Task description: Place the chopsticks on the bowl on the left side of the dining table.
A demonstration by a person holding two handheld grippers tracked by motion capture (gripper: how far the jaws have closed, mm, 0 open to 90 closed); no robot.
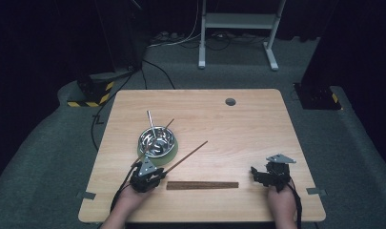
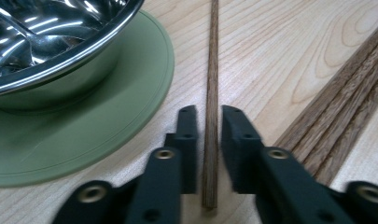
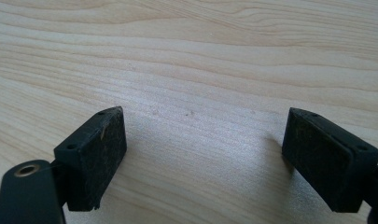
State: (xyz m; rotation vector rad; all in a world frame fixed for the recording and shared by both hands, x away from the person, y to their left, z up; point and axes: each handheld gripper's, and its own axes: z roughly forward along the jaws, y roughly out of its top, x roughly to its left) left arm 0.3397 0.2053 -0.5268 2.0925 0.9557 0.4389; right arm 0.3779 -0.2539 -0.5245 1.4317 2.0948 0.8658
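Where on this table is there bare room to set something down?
The right half of the light wooden table lies bare, from the round grommet hole to the right gripper. Crowded: front left, around the steel bowl on its green mat, the loose chopstick, the flat wooden strip and left gripper.

high: overhead, forward-down | gripper views: close, tabletop (image 1: 257,124) shared

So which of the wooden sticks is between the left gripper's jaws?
The loose chopstick on the table, running up to the right of the bowl. The left gripper straddles its near end; the other leans in the bowl.
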